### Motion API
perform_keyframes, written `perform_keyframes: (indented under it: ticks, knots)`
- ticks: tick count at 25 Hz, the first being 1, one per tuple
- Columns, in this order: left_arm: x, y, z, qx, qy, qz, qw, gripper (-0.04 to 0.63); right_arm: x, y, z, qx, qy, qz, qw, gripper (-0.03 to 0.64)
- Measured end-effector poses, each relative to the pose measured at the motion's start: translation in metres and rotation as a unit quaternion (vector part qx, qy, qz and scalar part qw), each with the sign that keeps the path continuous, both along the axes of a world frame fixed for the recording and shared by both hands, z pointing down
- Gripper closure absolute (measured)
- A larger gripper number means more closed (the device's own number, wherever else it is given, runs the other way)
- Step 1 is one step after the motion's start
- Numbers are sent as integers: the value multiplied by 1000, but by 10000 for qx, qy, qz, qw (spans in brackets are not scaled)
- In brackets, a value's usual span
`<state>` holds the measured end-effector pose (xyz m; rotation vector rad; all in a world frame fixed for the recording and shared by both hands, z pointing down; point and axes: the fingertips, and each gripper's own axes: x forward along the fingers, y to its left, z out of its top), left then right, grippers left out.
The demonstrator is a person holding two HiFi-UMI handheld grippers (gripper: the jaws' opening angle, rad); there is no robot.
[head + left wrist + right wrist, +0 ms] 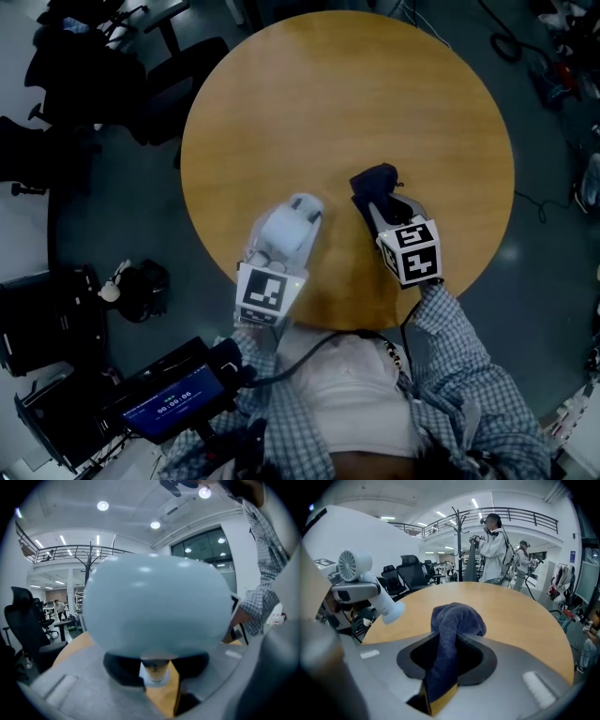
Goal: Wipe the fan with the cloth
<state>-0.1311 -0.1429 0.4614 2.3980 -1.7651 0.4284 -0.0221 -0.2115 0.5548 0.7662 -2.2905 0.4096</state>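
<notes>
Over the near side of the round wooden table [347, 112], both tools are up and loaded. The left tool [274, 255] is clamped on the small pale plastic handheld fan [289, 225], jaws set fairly wide around its neck just under the round head, with the handle sticking out beyond. The right tool [382, 212] has the dark blue terry cloth [373, 181] pinched between its jaws, a rounded wad bunched out past the tips. Cloth and fan are near each other but apart, with no contact yet, so the wipe itself looks like the step about to begin.

How to do it well? Lead with that soft wad, not the hard jaw tips. The right gripper view shows the grille face turned toward the cloth, so that is the natural first surface. I'd go in lightly: the fan is gripped at one spot and could twist under a hard push. Best to hold the left hand steady and let the right do short strokes across the grille, then around the rim and down the handle. One thing to watch is the cloth snagging on the slats and sliding out of the pinch
</notes>
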Motion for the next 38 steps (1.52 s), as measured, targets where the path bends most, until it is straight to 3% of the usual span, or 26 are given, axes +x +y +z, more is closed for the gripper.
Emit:
perform_keyframes:
  ticks: [5,12,18,22,27,29,33,38]
  knots:
    - [2,-11,-38,152,-164,52,9997,456,-9,-1,-87,293,-916,109,9953,509]
    - [32,4,-91,378,-367,456,9976,454,-15,39,-216,614,-2059,-343,9760,509]
    - [57,-5,-98,460,-575,872,9935,454,-34,49,-248,927,-2286,-671,9668,509]
    - [72,-4,-97,492,-752,1178,9890,454,-44,69,-285,1307,-2621,-1104,9498,509]
    - [74,-5,-92,383,-775,1257,9883,454,-53,101,-327,2147,-2478,-1792,9276,508]
    - [72,-7,-90,340,-786,1227,9887,454,-61,123,-341,2089,-2590,-2099,9194,508]
    - [72,-13,-98,310,-816,1186,9891,454,-69,152,-349,1517,-2875,-2541,9109,508]
    - [69,-11,-115,775,-574,1120,9890,455,-60,112,-333,1460,-2971,-1952,9232,509]
